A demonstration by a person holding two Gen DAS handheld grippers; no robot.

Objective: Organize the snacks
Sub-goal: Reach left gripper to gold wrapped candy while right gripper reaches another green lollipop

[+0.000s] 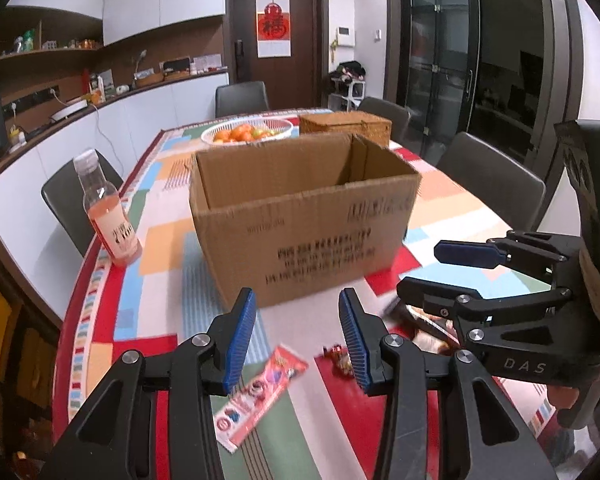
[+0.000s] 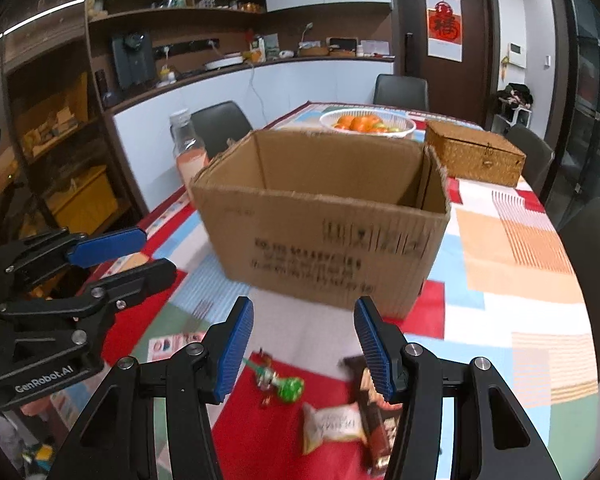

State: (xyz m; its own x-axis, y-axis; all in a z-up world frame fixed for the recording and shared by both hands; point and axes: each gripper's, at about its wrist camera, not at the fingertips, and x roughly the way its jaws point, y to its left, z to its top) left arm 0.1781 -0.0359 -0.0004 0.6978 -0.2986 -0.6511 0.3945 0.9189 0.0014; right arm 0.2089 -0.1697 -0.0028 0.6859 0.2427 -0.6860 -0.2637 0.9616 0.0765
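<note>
An open, empty-looking cardboard box stands on the colourful tablecloth. In front of it lie loose snacks: a long pink-red packet, a small red candy, a green-wrapped candy, a beige packet and a brown chocolate bar. My left gripper hovers open above the pink packet, nothing between its blue pads. My right gripper is open too, over the candies and the chocolate bar, holding nothing.
A bottle of pink drink stands left of the box near the table edge. Behind the box are a white basket of oranges and a wicker box. Dark chairs surround the table.
</note>
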